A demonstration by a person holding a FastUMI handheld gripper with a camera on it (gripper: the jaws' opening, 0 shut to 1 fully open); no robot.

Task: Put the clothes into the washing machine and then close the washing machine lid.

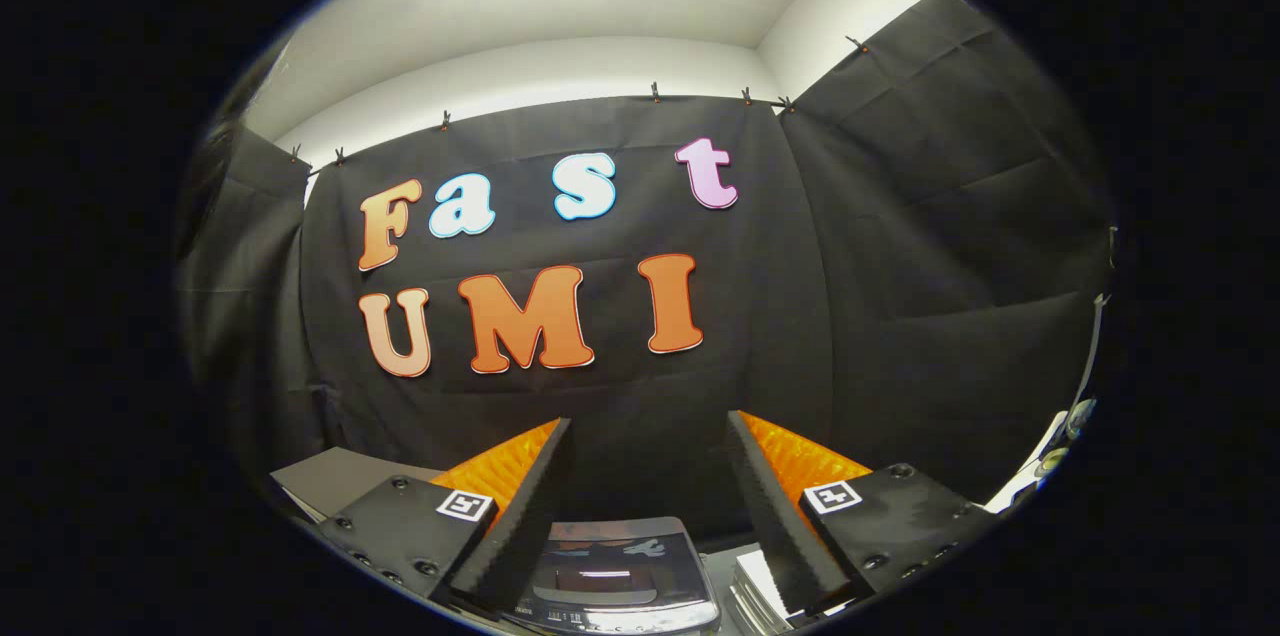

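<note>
Washing machine (pixel 615 576), lid closed, sits low between the fingers of the gripper (pixel 650 486). Jaws spread wide, holding nothing; folded pale clothes (pixel 755 591) lie beside it.

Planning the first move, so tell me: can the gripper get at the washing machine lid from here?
Probably yes: the gripper is open, empty, and the washing machine lies below between its fingers, with nothing between.

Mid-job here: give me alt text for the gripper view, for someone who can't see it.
The gripper is held high with its jaws open and empty. Below, between them, sits a small washing machine with its lid down. The booth's black cloth wall rises beyond.
</note>
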